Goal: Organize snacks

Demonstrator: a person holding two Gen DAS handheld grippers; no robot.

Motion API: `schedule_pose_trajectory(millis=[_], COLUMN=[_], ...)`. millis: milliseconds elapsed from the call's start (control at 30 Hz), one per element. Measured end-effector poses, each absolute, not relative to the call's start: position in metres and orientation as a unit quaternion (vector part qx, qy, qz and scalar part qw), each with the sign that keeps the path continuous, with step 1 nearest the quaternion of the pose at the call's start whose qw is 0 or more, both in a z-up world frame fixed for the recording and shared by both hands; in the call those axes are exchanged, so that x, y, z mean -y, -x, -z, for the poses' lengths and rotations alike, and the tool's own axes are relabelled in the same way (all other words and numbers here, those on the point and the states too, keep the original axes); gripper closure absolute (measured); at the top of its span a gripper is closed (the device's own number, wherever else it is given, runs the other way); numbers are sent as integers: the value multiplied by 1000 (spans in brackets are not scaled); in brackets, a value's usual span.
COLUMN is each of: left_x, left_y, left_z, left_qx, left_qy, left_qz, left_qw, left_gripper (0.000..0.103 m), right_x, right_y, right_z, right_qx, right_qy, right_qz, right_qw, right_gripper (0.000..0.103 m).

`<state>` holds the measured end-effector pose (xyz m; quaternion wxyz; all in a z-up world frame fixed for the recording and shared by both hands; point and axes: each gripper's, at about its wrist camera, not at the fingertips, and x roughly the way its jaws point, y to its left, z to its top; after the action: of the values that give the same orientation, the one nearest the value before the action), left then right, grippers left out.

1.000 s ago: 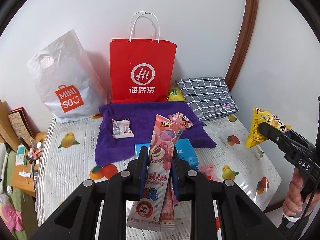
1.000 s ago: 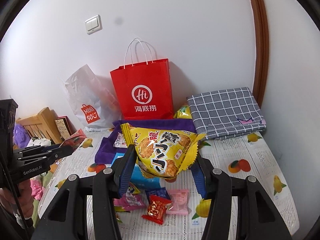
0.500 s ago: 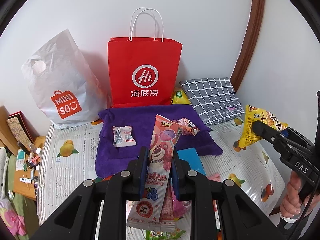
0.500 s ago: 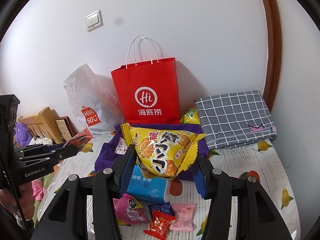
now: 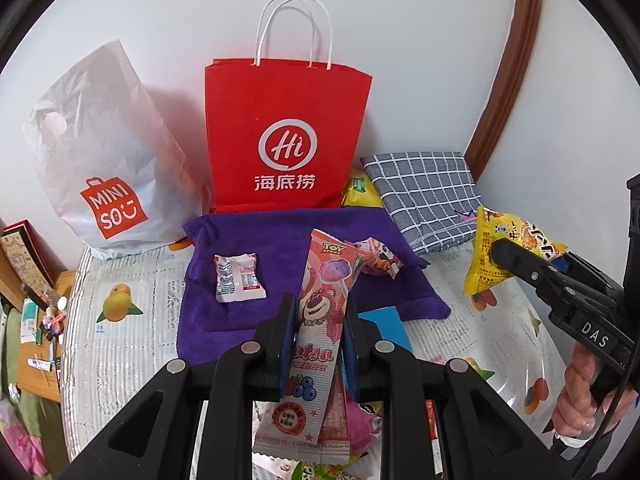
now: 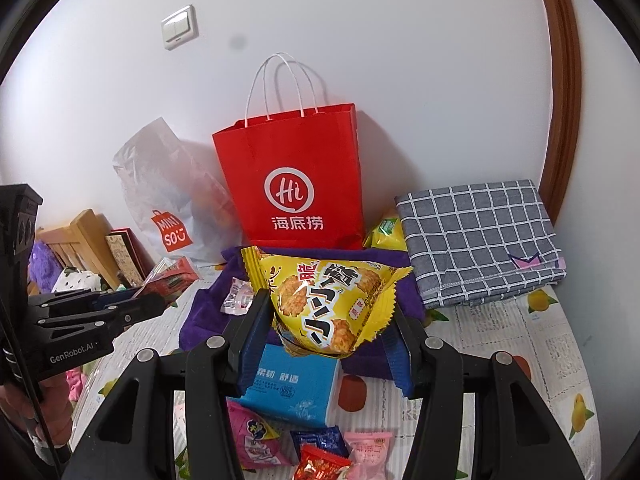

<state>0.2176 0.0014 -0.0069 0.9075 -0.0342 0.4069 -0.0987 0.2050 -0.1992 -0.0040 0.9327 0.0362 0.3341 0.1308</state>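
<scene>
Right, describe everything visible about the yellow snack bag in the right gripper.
The yellow snack bag is a glossy, puffy plastic packet with crimped zigzag seams, printed with large black-and-white characters, a red patch and pictures of golden crackers. The right gripper holds it off the table, its jaws pressing the bag's two sides. The bag sits tilted, one corner pointing up to the left. It hangs in front of the purple cloth, above a blue box, touching neither.

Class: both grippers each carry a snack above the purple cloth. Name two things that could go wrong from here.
1. The left gripper pinches the long pink wafer pack mid-length; its free lower end could swing and snag.
2. The right gripper holds the puffy yellow cracker bag; squeezing might crush the crackers, or it may slip.
</scene>
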Motion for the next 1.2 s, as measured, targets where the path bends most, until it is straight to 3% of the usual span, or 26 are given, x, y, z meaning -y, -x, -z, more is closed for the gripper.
schedule_pose_trajectory(millis=[1200], left_x=[-44], left_y=[-315], left_z=[108], left_qx=[-488], left_qy=[71], left_qz=[75], left_qw=[867], left_gripper=[83], right_x=[157], right_y=[-323], right_z=[110], right_qx=[-450], right_qy=[-18], right_qz=[-135], right_qw=[883], right_gripper=[51])
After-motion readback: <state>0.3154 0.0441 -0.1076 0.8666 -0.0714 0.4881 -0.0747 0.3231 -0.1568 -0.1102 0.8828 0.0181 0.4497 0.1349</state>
